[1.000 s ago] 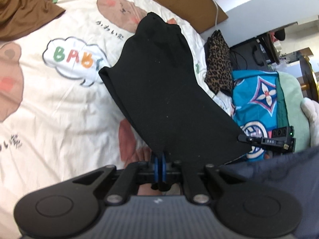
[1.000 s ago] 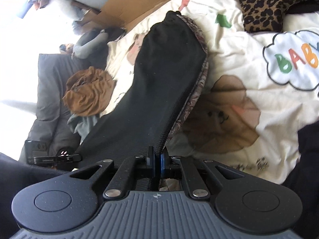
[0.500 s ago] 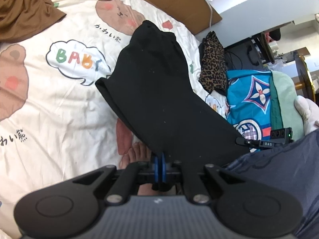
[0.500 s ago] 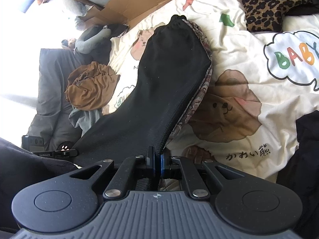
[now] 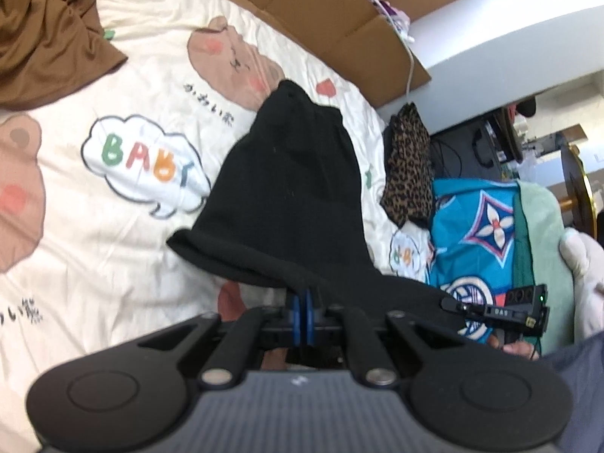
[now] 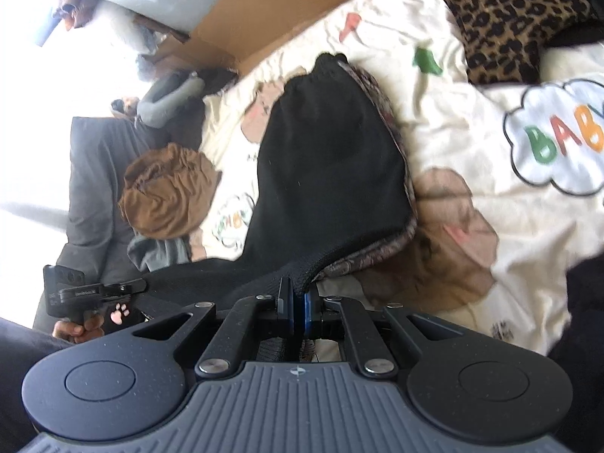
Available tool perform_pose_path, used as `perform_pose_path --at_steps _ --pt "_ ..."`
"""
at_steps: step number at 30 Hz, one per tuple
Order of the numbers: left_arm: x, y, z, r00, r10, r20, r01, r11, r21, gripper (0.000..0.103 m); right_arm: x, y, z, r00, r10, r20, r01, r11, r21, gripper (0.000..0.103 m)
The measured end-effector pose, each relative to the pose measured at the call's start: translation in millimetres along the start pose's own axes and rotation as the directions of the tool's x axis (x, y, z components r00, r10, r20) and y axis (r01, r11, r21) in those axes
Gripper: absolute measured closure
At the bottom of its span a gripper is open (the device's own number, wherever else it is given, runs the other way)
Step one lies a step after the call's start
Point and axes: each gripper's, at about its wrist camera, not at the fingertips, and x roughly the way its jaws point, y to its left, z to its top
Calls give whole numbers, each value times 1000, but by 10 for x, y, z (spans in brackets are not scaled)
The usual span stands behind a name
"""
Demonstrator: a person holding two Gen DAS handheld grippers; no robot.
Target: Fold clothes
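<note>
A black garment [image 5: 298,196] stretches from both grippers out over the cream bear-print blanket [image 5: 94,249], its far end resting on the bed. My left gripper [image 5: 304,294] is shut on one near corner of it. My right gripper [image 6: 296,294] is shut on the other near corner, where a patterned inner lining [image 6: 381,253] shows along the garment's [image 6: 328,166] right edge. Each view shows the other gripper at the cloth's far side: the right gripper [image 5: 502,311] and the left gripper [image 6: 90,290].
A brown garment [image 5: 45,34] lies crumpled at the bed's top left, also seen as the brown heap [image 6: 166,192]. A leopard-print piece [image 5: 407,173] and a blue patterned cloth [image 5: 479,241] lie to the right. Cardboard [image 5: 324,11] lines the far bed edge.
Both grippers have dropped lower and moved forward toward the bed with the black garment, so its near part sags and folds instead of hanging taut.
</note>
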Motion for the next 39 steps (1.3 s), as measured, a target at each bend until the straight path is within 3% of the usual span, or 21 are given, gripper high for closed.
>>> perform_pose_path --at_steps 9,14,26,39 --pt "167 74 479 997 -19 74 19 1000 0 99 175 -22 405 997 32 73 -33 999 10 100" --pt "343 184 681 994 -11 104 16 999 -44 99 323 -104 665 992 54 112 -57 998 22 100" --pt "825 440 1111 992 -8 129 23 994 -112 99 781 -482 887 980 65 189 -87 990 113 100" --pt "1370 597 1594 993 26 116 -11 991 -133 99 1177 -814 1292 980 17 200 -55 981 186 100"
